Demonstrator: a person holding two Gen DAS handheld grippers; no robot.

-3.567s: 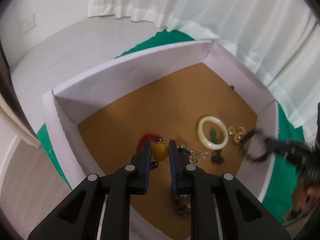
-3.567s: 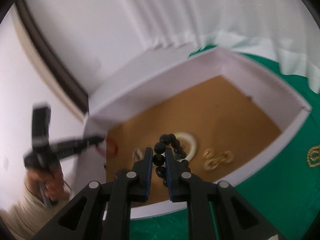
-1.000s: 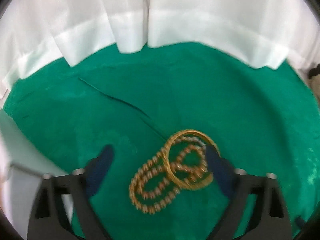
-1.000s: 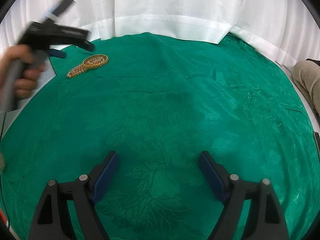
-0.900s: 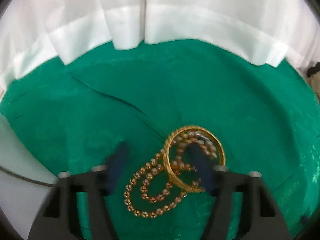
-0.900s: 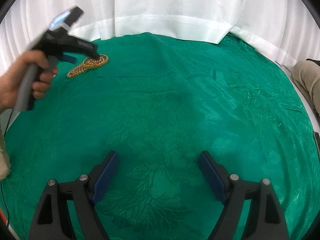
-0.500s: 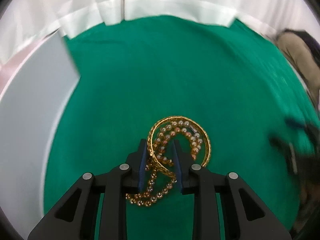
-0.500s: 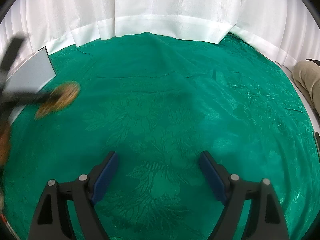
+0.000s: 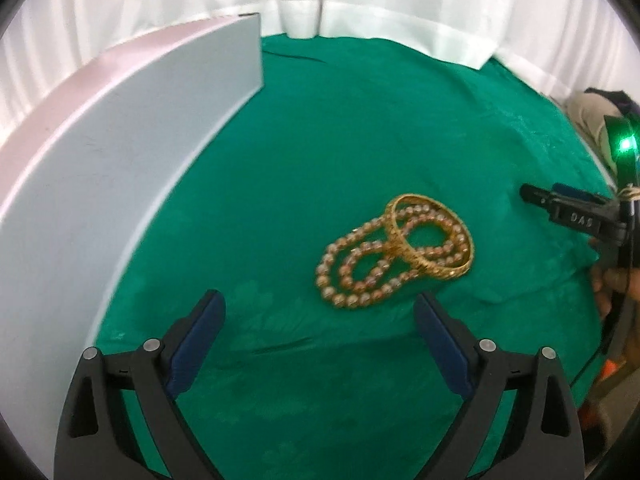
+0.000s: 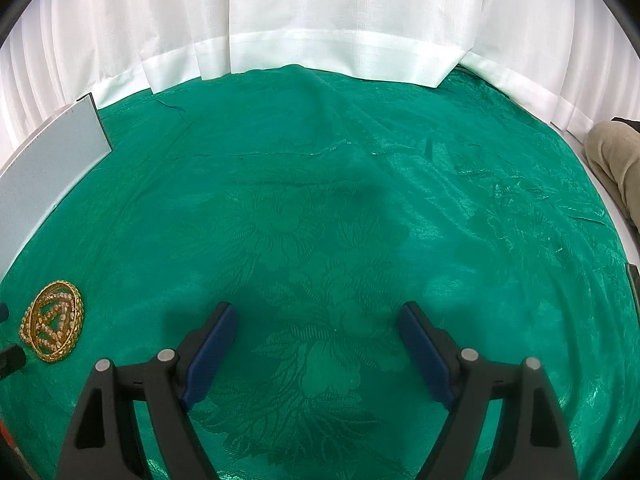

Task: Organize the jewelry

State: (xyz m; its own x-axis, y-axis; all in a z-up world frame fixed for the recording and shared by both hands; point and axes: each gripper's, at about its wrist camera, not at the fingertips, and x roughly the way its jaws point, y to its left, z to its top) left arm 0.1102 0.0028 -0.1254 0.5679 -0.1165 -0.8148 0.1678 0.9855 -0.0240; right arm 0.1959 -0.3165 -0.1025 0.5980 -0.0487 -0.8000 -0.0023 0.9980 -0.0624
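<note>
A gold bangle (image 9: 430,236) lies across a pearl bead necklace (image 9: 360,276) on the green cloth (image 9: 320,152). My left gripper (image 9: 320,320) is open and empty, just short of the necklace. The white box (image 9: 100,160) stands to its left; only its outer wall shows. My right gripper (image 10: 316,332) is open and empty over bare cloth. In the right wrist view the bangle and necklace (image 10: 54,326) lie at the far left, and the box (image 10: 48,156) stands behind them. The right gripper's fingers (image 9: 560,208) show at the right edge of the left wrist view.
White curtains (image 10: 320,20) hang along the far edge of the table. A person's knee in beige trousers (image 10: 616,152) is at the right edge. A hand (image 9: 616,292) holds the right tool.
My left gripper was shut on the bangle and necklace half a second ago; now it is open and they lie on the cloth nearer the box. The right gripper has not moved.
</note>
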